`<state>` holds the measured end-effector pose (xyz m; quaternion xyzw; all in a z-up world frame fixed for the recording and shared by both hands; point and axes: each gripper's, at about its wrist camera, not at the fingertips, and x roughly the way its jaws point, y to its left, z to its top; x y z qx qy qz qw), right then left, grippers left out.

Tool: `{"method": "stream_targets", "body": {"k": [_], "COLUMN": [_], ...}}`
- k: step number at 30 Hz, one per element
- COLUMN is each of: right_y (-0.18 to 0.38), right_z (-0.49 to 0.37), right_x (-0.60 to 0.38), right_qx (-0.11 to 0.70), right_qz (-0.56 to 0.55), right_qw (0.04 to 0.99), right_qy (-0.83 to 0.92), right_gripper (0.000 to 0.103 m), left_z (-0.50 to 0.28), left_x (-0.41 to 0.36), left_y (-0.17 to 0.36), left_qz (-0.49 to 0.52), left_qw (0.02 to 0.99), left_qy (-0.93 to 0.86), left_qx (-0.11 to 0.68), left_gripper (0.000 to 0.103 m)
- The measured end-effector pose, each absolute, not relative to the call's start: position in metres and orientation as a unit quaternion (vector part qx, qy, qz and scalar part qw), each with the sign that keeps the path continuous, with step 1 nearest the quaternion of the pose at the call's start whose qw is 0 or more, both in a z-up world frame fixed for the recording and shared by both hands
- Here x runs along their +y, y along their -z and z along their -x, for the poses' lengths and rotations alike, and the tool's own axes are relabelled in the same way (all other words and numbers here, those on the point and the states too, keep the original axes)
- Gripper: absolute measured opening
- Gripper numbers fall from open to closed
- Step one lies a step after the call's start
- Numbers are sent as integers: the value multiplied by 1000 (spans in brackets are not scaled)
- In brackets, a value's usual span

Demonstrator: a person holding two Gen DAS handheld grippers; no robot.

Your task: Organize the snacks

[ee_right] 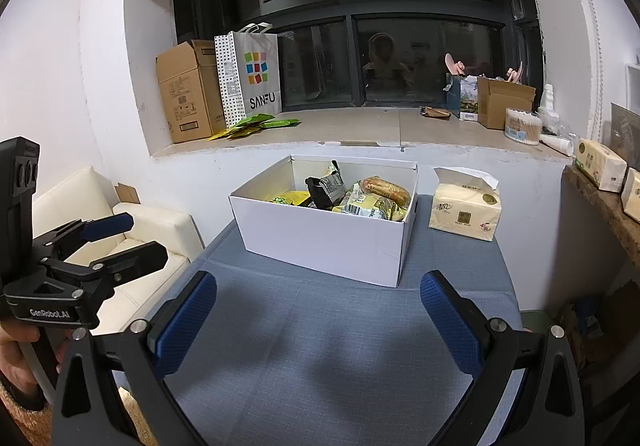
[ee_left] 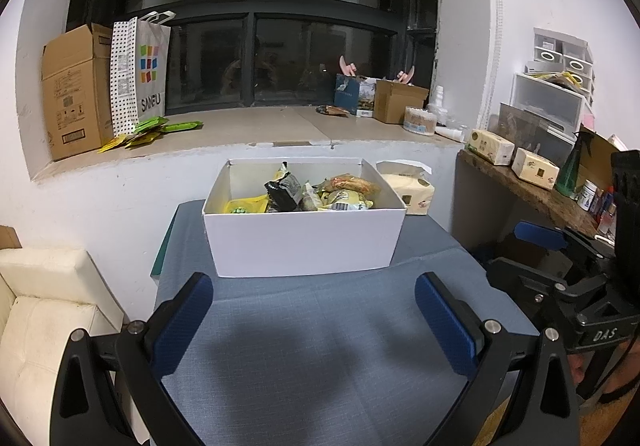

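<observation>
A white open box (ee_left: 304, 242) (ee_right: 320, 242) stands at the far end of a blue-grey table (ee_left: 320, 346) (ee_right: 320, 346). Inside lie several snack packets (ee_left: 320, 192) (ee_right: 352, 196), yellow, black and orange. My left gripper (ee_left: 314, 322) is open above the bare cloth in front of the box, nothing between its blue pads. My right gripper (ee_right: 318, 322) is open too, also short of the box and empty. Each gripper shows at the edge of the other's view: the right one (ee_left: 560, 262), the left one (ee_right: 108, 242).
A tissue pack (ee_left: 410, 190) (ee_right: 464, 208) sits beside the box on the right. A cream sofa (ee_left: 36, 310) (ee_right: 132, 230) is left of the table, a cluttered wooden shelf (ee_left: 532, 190) on the right. The window sill (ee_left: 256, 126) holds cardboard boxes, a paper bag and green packets.
</observation>
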<state>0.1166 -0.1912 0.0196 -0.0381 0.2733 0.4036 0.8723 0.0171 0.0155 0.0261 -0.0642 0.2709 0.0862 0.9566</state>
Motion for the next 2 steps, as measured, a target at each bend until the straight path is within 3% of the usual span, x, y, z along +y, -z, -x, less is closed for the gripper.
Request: {"method": "stream_targets", "body": {"k": [2], "right_y": [-19], "right_z": [-117], "right_x": [-191], "right_qx": [274], "right_qz": [39], "right_qw": [872], "right_qy": [-404], "right_gripper": [103], "left_z": [-16], "left_x": [15], "left_y": [-27], "left_qz": [64], "left_qw": [957], "left_qy": [-89], "left_qx": [269], "left_gripper": [103]}}
